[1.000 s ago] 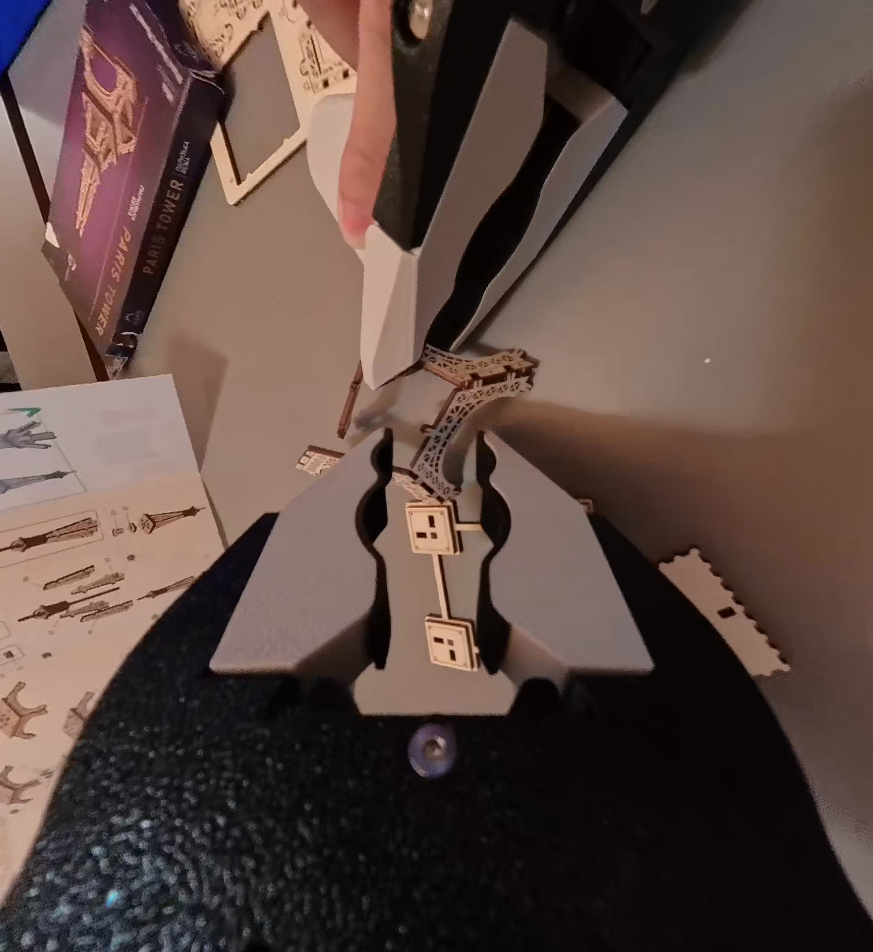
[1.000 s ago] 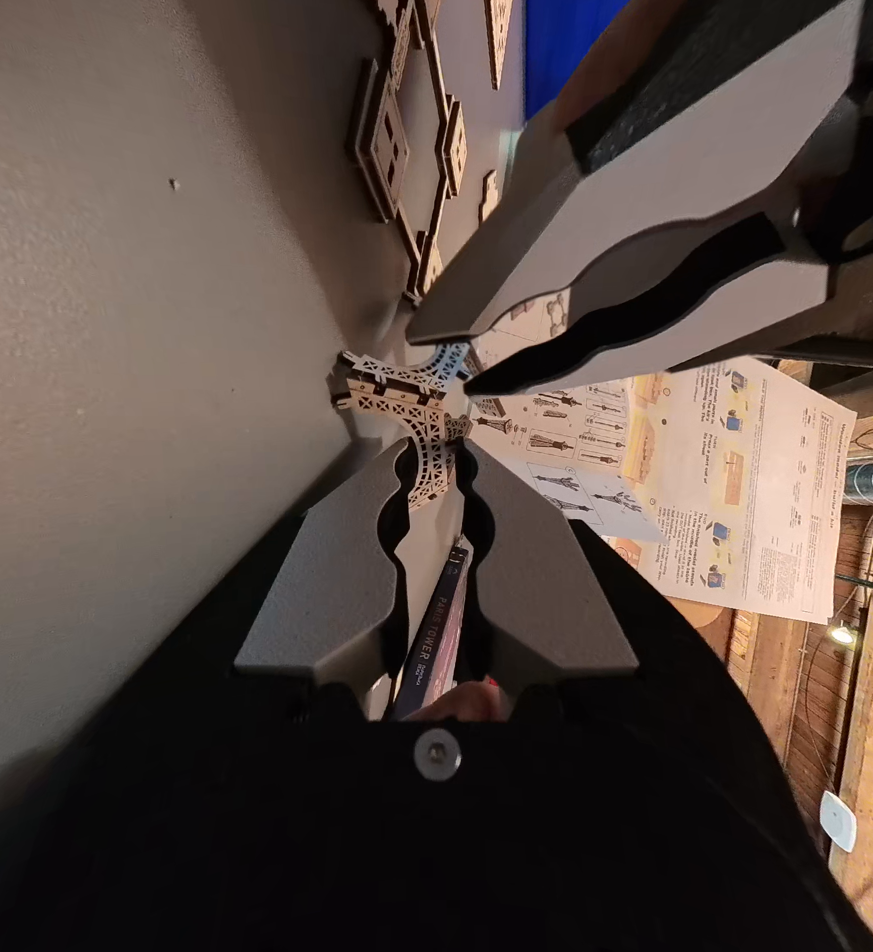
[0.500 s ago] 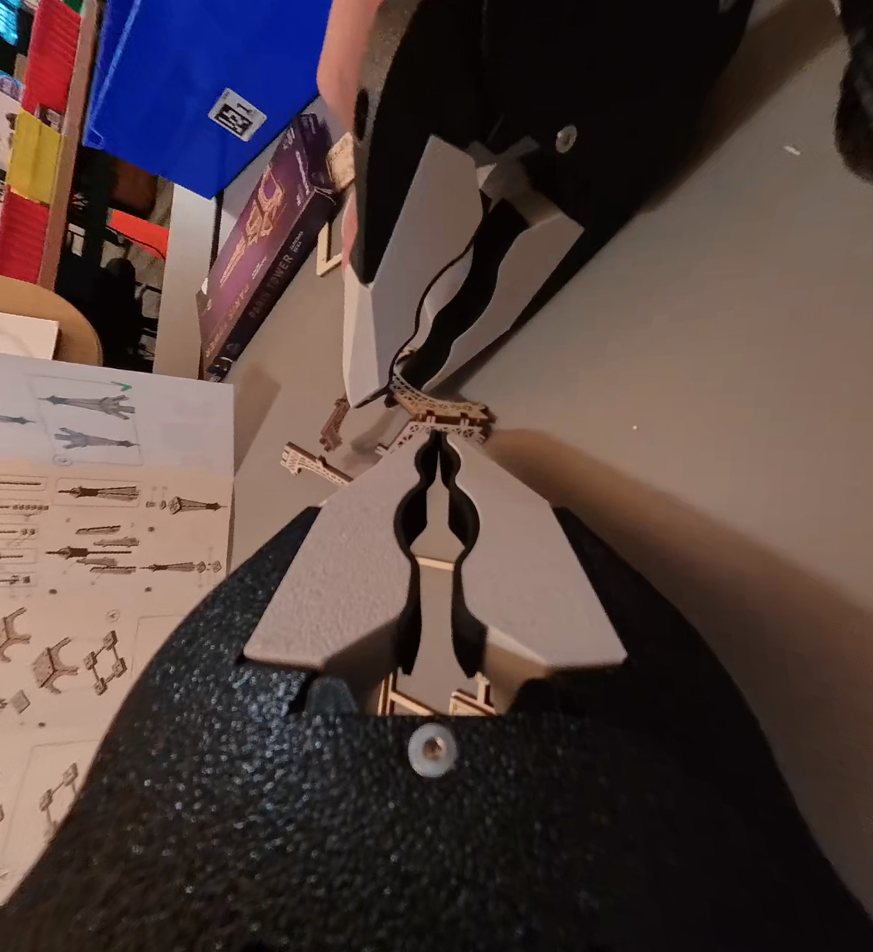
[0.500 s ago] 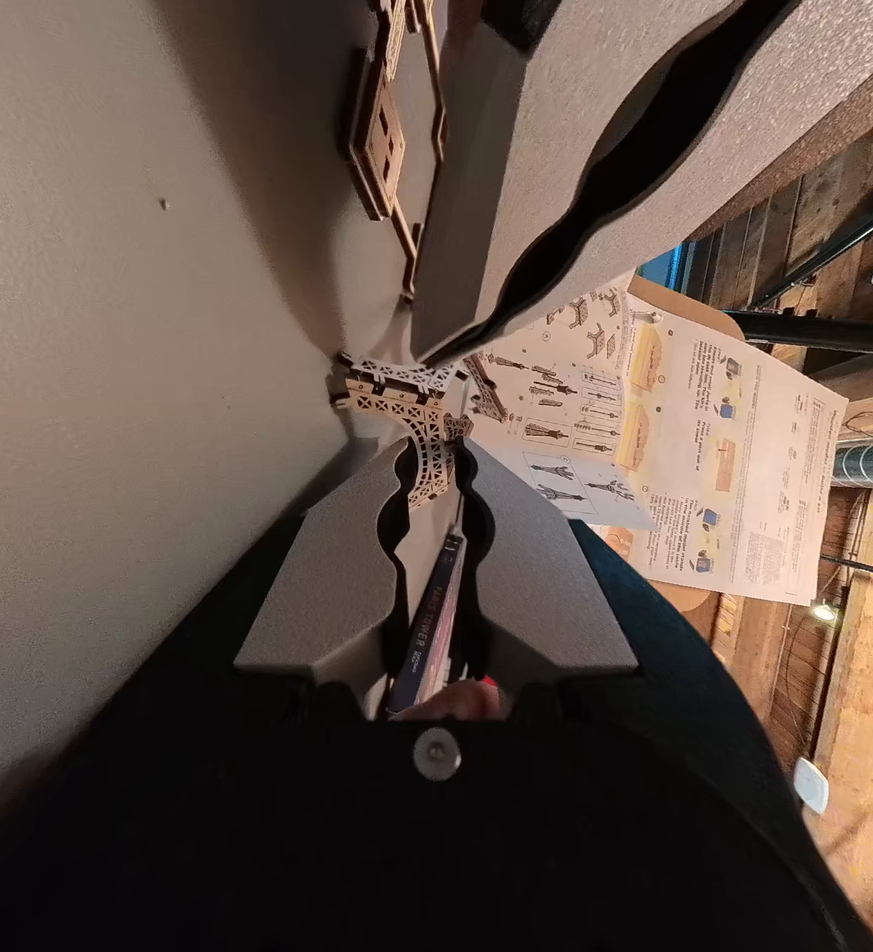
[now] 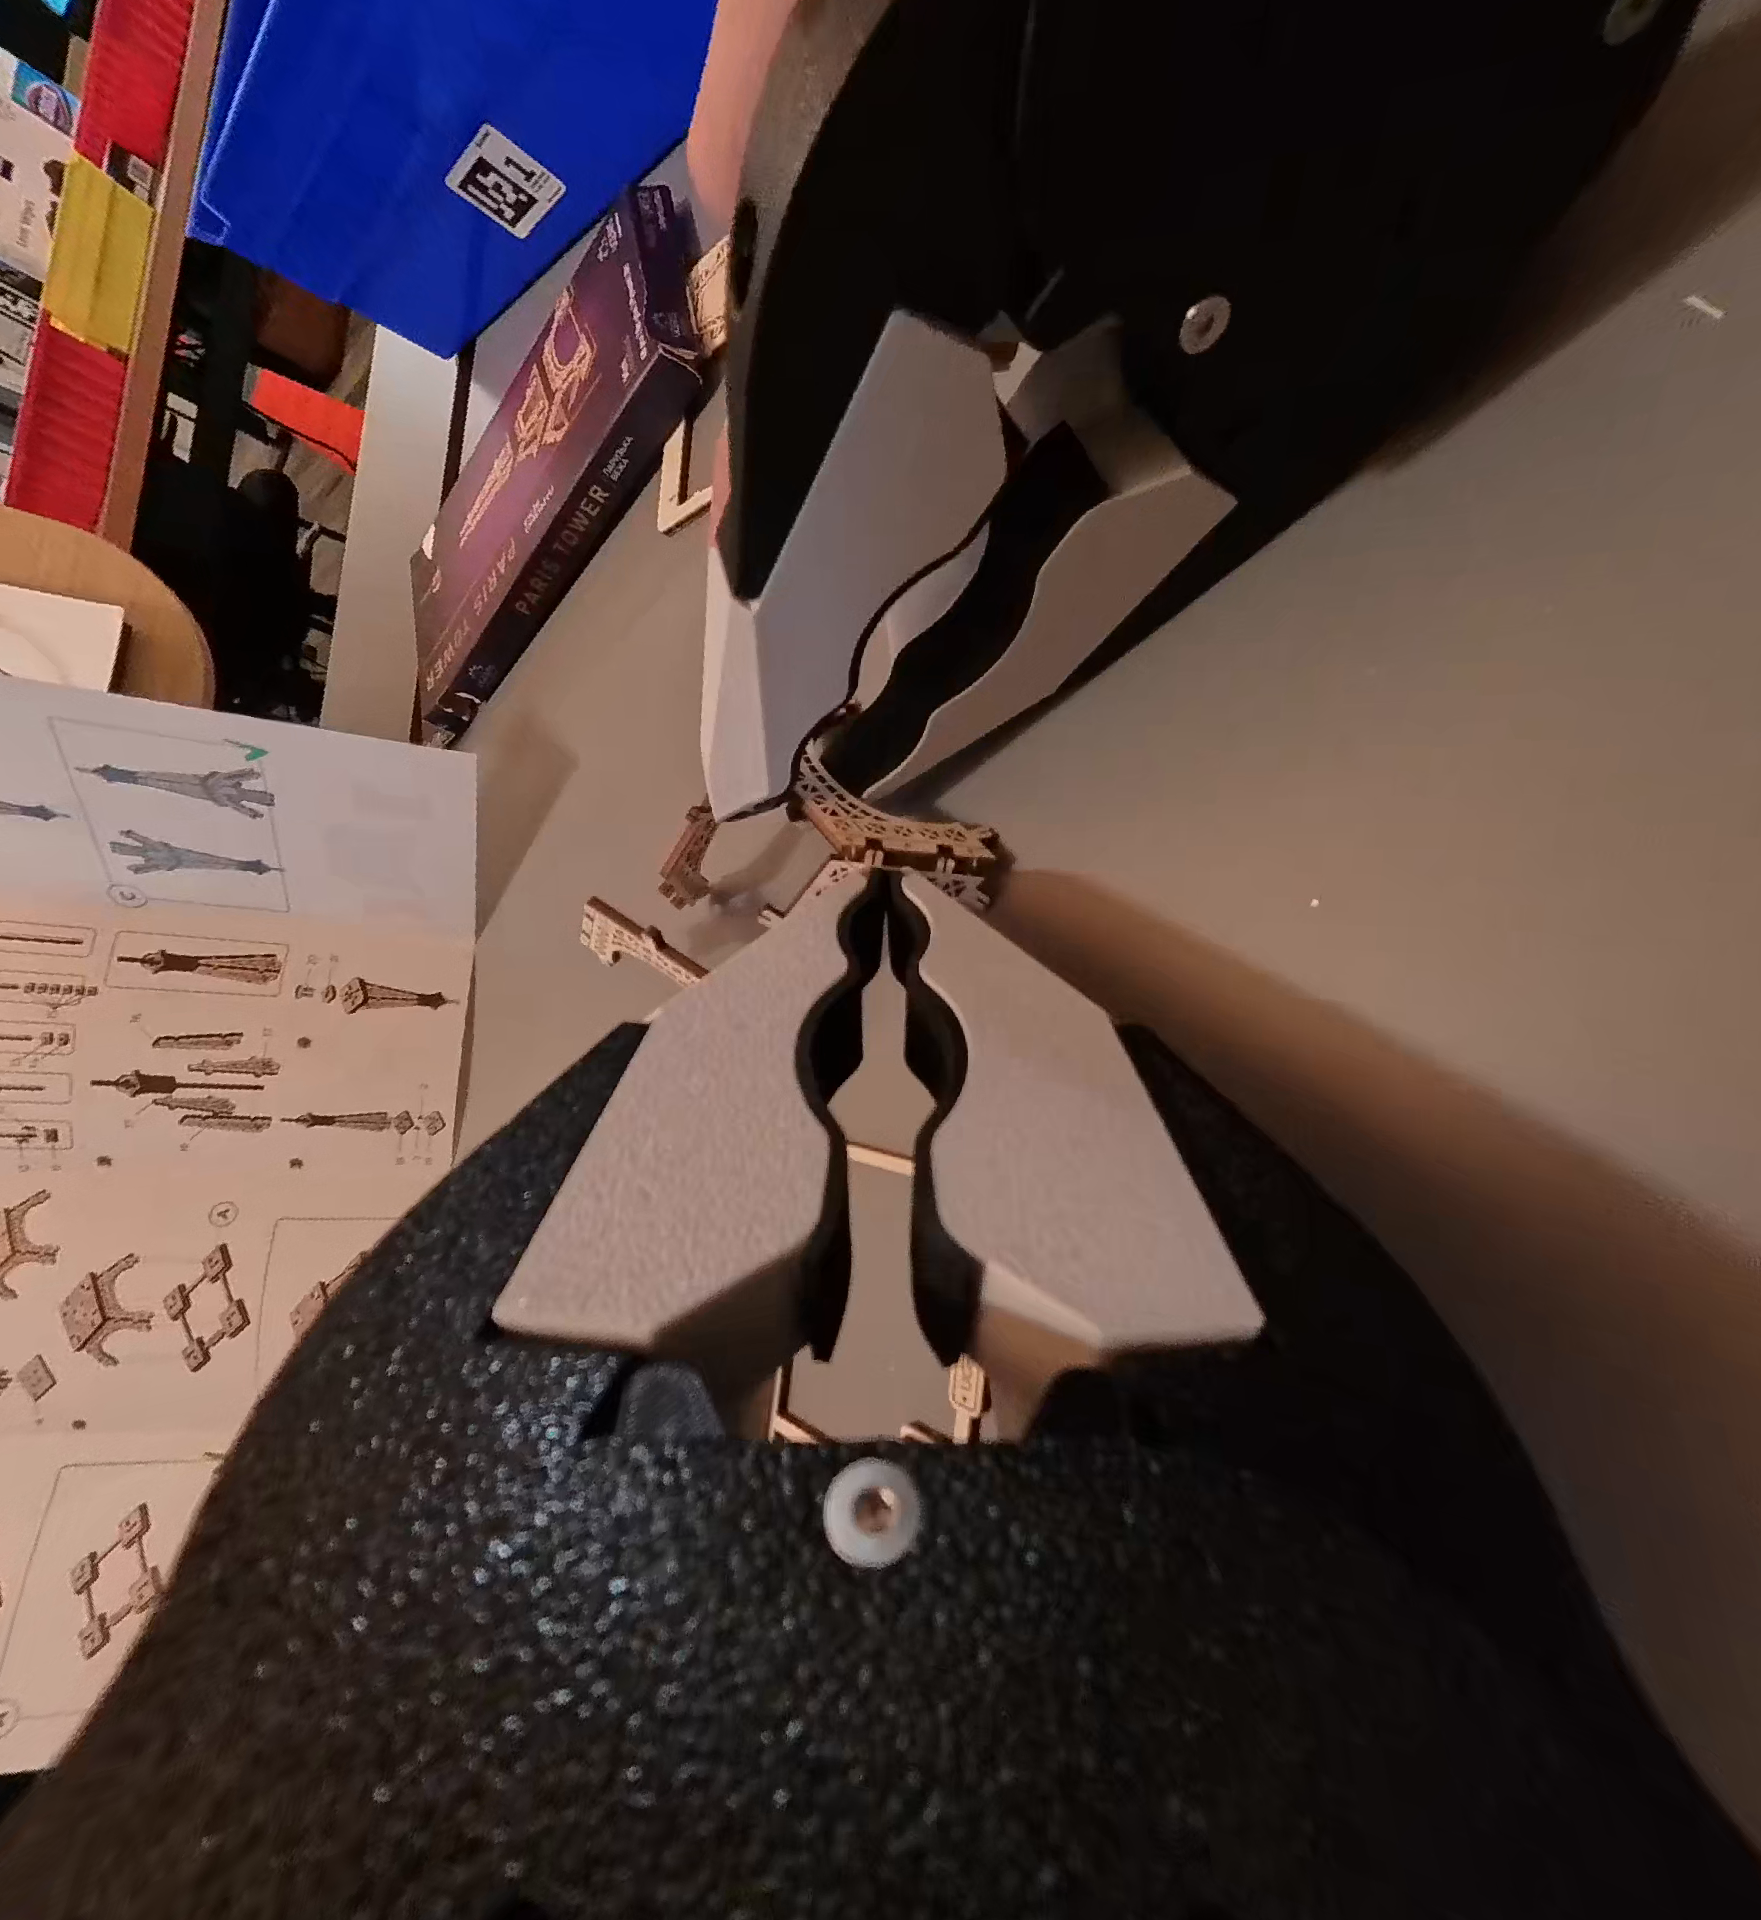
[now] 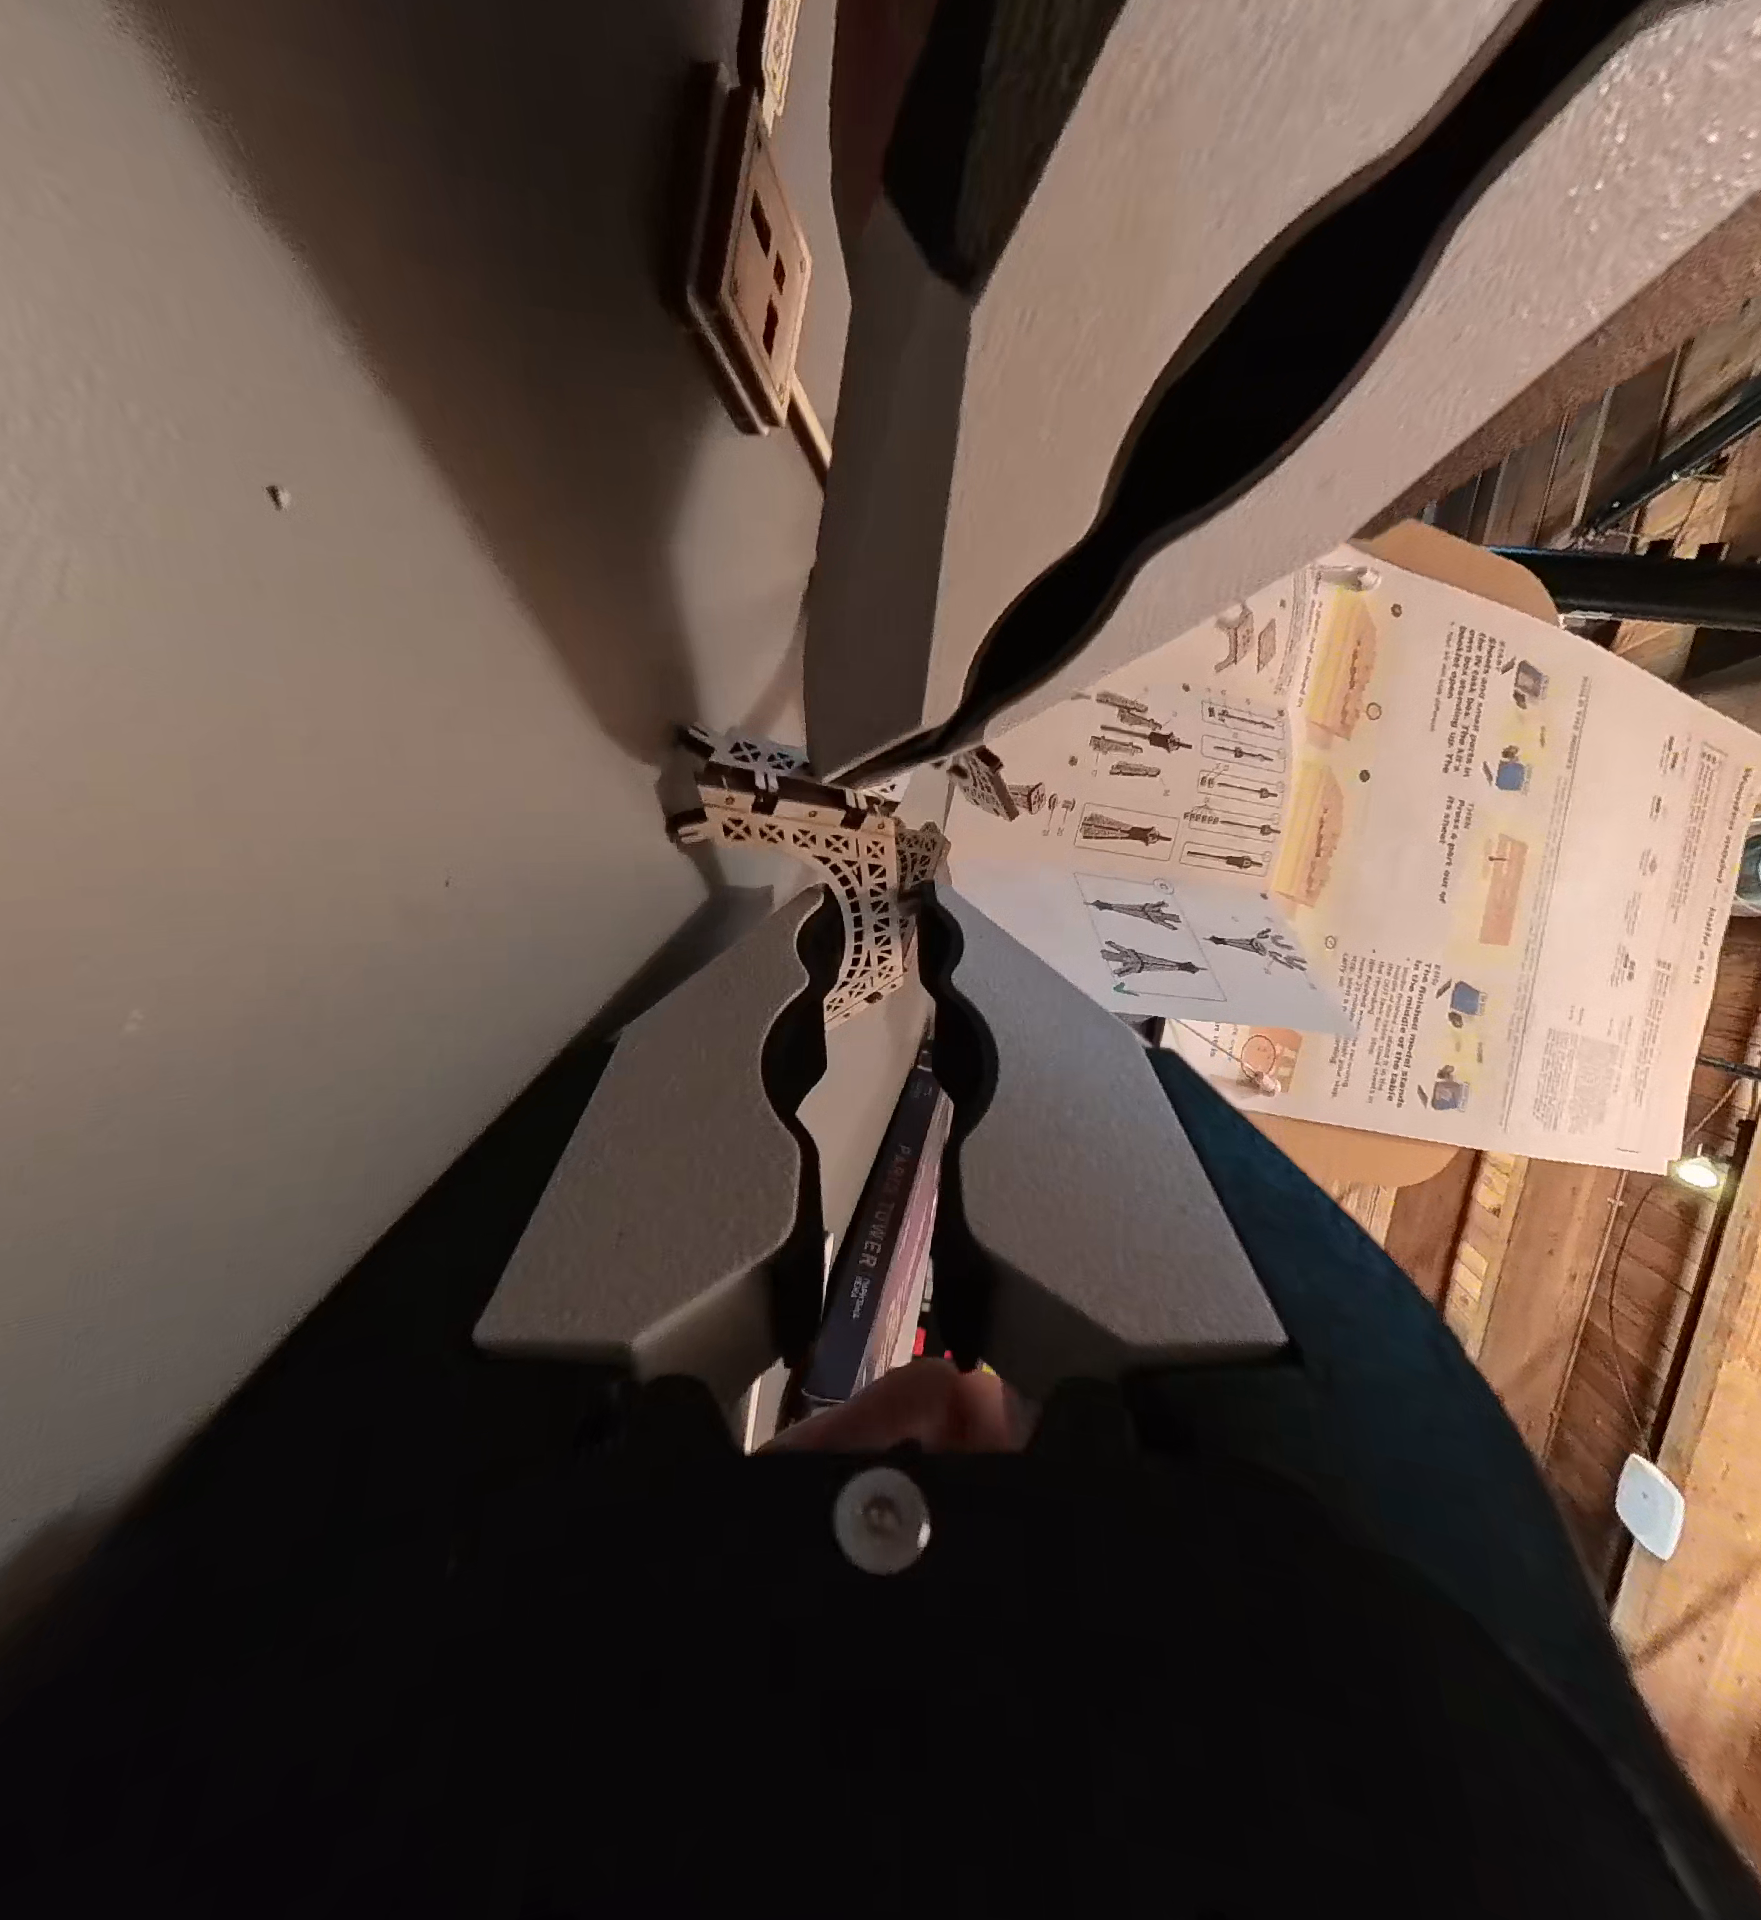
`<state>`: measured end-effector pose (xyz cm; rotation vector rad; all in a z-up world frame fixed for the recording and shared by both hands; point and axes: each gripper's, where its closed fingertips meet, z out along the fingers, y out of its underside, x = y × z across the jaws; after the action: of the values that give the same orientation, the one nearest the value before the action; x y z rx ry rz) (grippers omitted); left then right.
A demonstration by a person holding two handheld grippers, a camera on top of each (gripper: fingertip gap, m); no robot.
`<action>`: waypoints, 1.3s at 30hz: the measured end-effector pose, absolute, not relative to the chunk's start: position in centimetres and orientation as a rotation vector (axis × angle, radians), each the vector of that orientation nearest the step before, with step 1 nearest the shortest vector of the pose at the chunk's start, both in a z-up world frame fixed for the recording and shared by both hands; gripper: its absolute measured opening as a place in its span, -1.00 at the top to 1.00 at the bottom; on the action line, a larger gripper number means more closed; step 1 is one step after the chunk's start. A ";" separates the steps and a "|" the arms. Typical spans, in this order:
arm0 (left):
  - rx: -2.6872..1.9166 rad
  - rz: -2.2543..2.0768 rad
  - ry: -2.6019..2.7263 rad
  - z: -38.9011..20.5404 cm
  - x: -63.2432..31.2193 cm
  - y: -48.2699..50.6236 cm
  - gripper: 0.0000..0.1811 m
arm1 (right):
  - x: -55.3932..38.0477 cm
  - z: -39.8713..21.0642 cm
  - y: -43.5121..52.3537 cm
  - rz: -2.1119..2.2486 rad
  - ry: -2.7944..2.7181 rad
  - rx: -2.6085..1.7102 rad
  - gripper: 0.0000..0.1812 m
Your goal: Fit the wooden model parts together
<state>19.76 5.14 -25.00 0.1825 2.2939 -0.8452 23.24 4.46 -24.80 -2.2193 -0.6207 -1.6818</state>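
**Joint under pressure: both grippers on one assembly**

Your right gripper (image 6: 881, 914) clamps the curved lattice leg (image 6: 868, 935). Your left gripper (image 5: 884, 902), nearly closed, pinches the lattice frame (image 5: 917, 844), held just above the grey table (image 5: 1478, 831). Squeeze straight along the tabs; twisting may snap the thin wood.

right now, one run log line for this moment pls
left gripper: shut on wooden lattice assembly | right gripper: shut on it | table: under it
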 end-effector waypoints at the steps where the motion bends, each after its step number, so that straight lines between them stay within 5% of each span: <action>1: 0.180 -0.837 2.295 -25.0 19.8 5.1 1.00 | 23.3 -24.8 4.4 -1.688 -0.617 -2.228 0.87; 15: 0.066 -0.863 2.341 -25.4 19.2 5.7 1.00 | 23.0 -24.7 4.6 -1.681 -0.607 -2.209 0.83; 18: -0.017 -0.911 2.351 -25.0 19.0 6.2 1.00 | 23.4 -23.9 3.9 -1.669 -0.565 -2.188 0.51; 21: -0.101 -0.965 2.381 -25.1 18.7 6.6 1.00 | 22.7 -23.7 2.7 -1.585 -0.612 -2.168 0.45; 23: -0.141 -0.981 2.387 -25.0 18.8 6.8 1.00 | 21.4 -23.7 2.8 -1.431 -0.661 -2.139 0.59; 34: -0.057 -0.980 2.428 -24.3 19.2 6.8 1.00 | 22.2 -24.1 4.5 -1.489 -1.067 -1.980 0.47; 39: 0.320 -0.757 2.209 -23.0 20.2 7.2 0.86 | 22.5 -25.1 4.9 -1.531 -1.168 -1.992 0.73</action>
<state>20.23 7.16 -22.99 0.3201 2.2090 -0.7568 22.53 4.91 -25.07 -1.9924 -1.1685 -1.5311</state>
